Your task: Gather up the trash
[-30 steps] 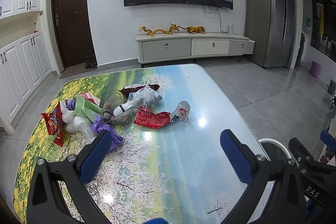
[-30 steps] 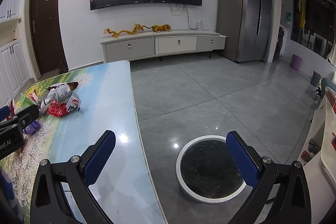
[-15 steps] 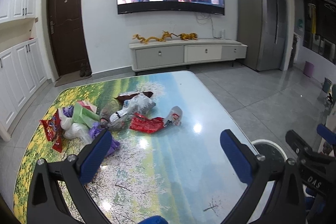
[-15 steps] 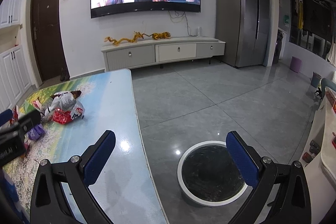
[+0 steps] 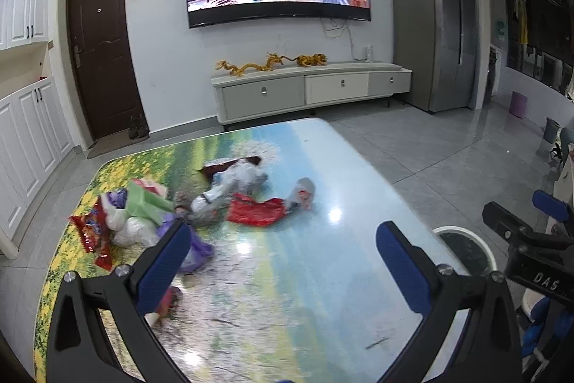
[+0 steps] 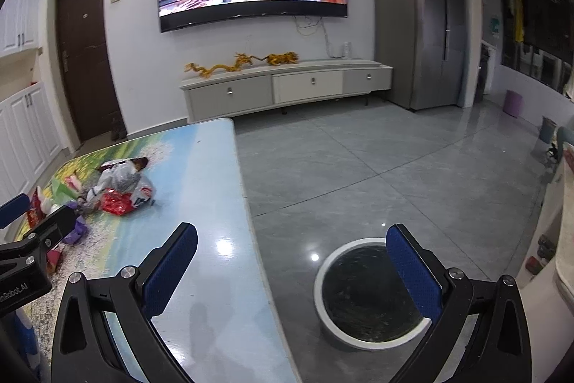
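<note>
Claws: left claw (image 5: pixel 280 252) spread | right claw (image 6: pixel 292 257) spread | trash (image 5: pixel 201 203) on table (image 5: pixel 323 275)

A glossy table (image 5: pixel 323 275) printed with a landscape of yellow flowers, white blossom and blue sky carries a heap of trash (image 5: pixel 150 214) on its left half: a red wrapper (image 5: pixel 256 210), a crumpled clear bag (image 5: pixel 233 182), a green paper piece (image 5: pixel 143 205), a purple bag (image 5: pixel 193 250). On the grey tiled floor (image 6: pixel 376 174) just beside the table stands a round white-rimmed bin (image 6: pixel 369 293).
</note>
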Available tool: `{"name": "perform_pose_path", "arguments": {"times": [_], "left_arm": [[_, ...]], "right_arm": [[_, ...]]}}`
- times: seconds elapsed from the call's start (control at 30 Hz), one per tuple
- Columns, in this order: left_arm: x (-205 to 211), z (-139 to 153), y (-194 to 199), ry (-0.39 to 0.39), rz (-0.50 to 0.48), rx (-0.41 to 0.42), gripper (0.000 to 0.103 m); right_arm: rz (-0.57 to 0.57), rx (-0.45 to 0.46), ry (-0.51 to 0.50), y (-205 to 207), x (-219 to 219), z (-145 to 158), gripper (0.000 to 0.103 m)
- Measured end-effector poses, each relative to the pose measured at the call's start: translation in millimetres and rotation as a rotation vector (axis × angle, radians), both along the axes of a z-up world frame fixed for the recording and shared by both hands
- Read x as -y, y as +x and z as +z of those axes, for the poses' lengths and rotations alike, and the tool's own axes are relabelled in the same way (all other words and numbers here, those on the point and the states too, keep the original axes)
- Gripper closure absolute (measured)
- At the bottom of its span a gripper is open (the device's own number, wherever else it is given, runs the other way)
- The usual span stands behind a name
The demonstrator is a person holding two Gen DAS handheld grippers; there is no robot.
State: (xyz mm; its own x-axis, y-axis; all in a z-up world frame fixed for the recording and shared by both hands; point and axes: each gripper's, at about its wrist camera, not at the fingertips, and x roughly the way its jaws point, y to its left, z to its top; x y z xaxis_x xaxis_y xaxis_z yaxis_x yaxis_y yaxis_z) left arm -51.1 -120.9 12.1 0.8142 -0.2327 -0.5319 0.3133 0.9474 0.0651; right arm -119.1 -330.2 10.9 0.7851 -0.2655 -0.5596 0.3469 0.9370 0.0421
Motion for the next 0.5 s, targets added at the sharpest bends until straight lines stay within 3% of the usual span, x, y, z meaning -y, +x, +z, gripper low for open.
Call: {"name": "perform_pose_path", "arguments": {"times": [0.2, 0.5], "left_arm": [[-56.2, -5.0, 23.2, -0.001, 0.079, -0.012, 0.0], [-124.7, -43.7, 40.6, -0.015, 0.07, -0.178, 0.002]], "right_arm": [[0.117, -0.023, 0.012, 28.6, -16.9, -0.9, 0.0], [0.347, -0.083, 0.088, 94.0, -55.4, -14.5, 0.006]]}}
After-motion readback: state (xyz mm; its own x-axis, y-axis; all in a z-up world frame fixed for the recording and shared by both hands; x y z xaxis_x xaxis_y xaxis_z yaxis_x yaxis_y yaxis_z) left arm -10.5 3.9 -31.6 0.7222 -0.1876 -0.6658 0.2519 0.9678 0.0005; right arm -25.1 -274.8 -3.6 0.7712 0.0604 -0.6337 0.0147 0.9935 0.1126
